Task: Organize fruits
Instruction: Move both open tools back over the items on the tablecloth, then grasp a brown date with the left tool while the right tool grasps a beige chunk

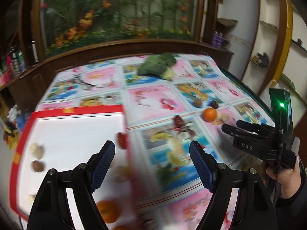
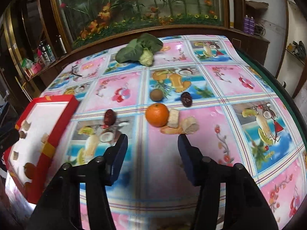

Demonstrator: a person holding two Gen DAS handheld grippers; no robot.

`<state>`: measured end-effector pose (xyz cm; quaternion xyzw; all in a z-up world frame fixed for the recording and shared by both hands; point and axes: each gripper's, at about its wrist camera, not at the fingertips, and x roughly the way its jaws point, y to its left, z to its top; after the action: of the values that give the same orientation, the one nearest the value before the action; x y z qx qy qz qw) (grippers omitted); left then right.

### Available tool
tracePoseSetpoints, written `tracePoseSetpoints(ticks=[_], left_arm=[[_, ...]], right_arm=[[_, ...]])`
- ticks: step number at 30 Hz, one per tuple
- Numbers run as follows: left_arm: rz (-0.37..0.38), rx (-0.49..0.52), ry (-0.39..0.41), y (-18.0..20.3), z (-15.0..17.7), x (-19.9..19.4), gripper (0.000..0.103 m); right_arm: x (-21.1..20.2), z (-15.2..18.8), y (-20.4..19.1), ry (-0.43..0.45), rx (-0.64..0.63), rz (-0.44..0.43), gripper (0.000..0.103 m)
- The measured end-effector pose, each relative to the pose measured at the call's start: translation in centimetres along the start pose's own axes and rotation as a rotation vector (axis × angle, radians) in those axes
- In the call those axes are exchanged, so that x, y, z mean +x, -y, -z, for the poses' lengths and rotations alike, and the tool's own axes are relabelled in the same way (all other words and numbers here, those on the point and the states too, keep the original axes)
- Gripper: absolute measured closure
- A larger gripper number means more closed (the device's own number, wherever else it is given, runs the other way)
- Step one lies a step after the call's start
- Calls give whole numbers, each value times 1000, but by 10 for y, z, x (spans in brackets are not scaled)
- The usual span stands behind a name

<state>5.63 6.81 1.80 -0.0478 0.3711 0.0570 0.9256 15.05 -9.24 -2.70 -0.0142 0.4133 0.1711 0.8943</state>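
A red-rimmed white box [image 1: 57, 113] [image 2: 57, 100] lies at the table's left with an orange [image 1: 108, 210], a red date [image 1: 121, 140] and several pale pieces inside. On the cloth lie an orange [image 2: 157, 114] [image 1: 209, 114], two dark dates [image 2: 109, 117] [image 2: 186, 99], a kiwi [image 2: 156, 94] and banana pieces [image 2: 189, 125]. My left gripper [image 1: 152, 159] is open over the box's right edge, empty. My right gripper [image 2: 152, 151] is open just short of the orange; it also shows in the left wrist view [image 1: 230, 129].
A leafy cauliflower [image 2: 142, 50] [image 1: 158, 64] lies at the table's far side. A flowery aquarium cabinet [image 2: 134, 9] stands behind the table. Shelves [image 2: 295, 51] are on the right. The patterned tablecloth [image 2: 220, 153] covers the table.
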Motion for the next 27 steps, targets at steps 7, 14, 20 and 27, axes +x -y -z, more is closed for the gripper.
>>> tracePoseSetpoints(ticks=[7,14,20,27], left_arm=[[-31,7,-85,15,-6,37,23],[-41,9,-119,29,-9,54,23],[-113,-9,-126,49,-26,88,23],[-171,-8,-145,54,-29,115,86]], right_arm=[[11,-14,29,-28,-20,67,57],[26,-23,30,-79,-41,78,78],[-2,-8,57,-15,60,65,78],[-4,-4,68,25,148,-77,78]])
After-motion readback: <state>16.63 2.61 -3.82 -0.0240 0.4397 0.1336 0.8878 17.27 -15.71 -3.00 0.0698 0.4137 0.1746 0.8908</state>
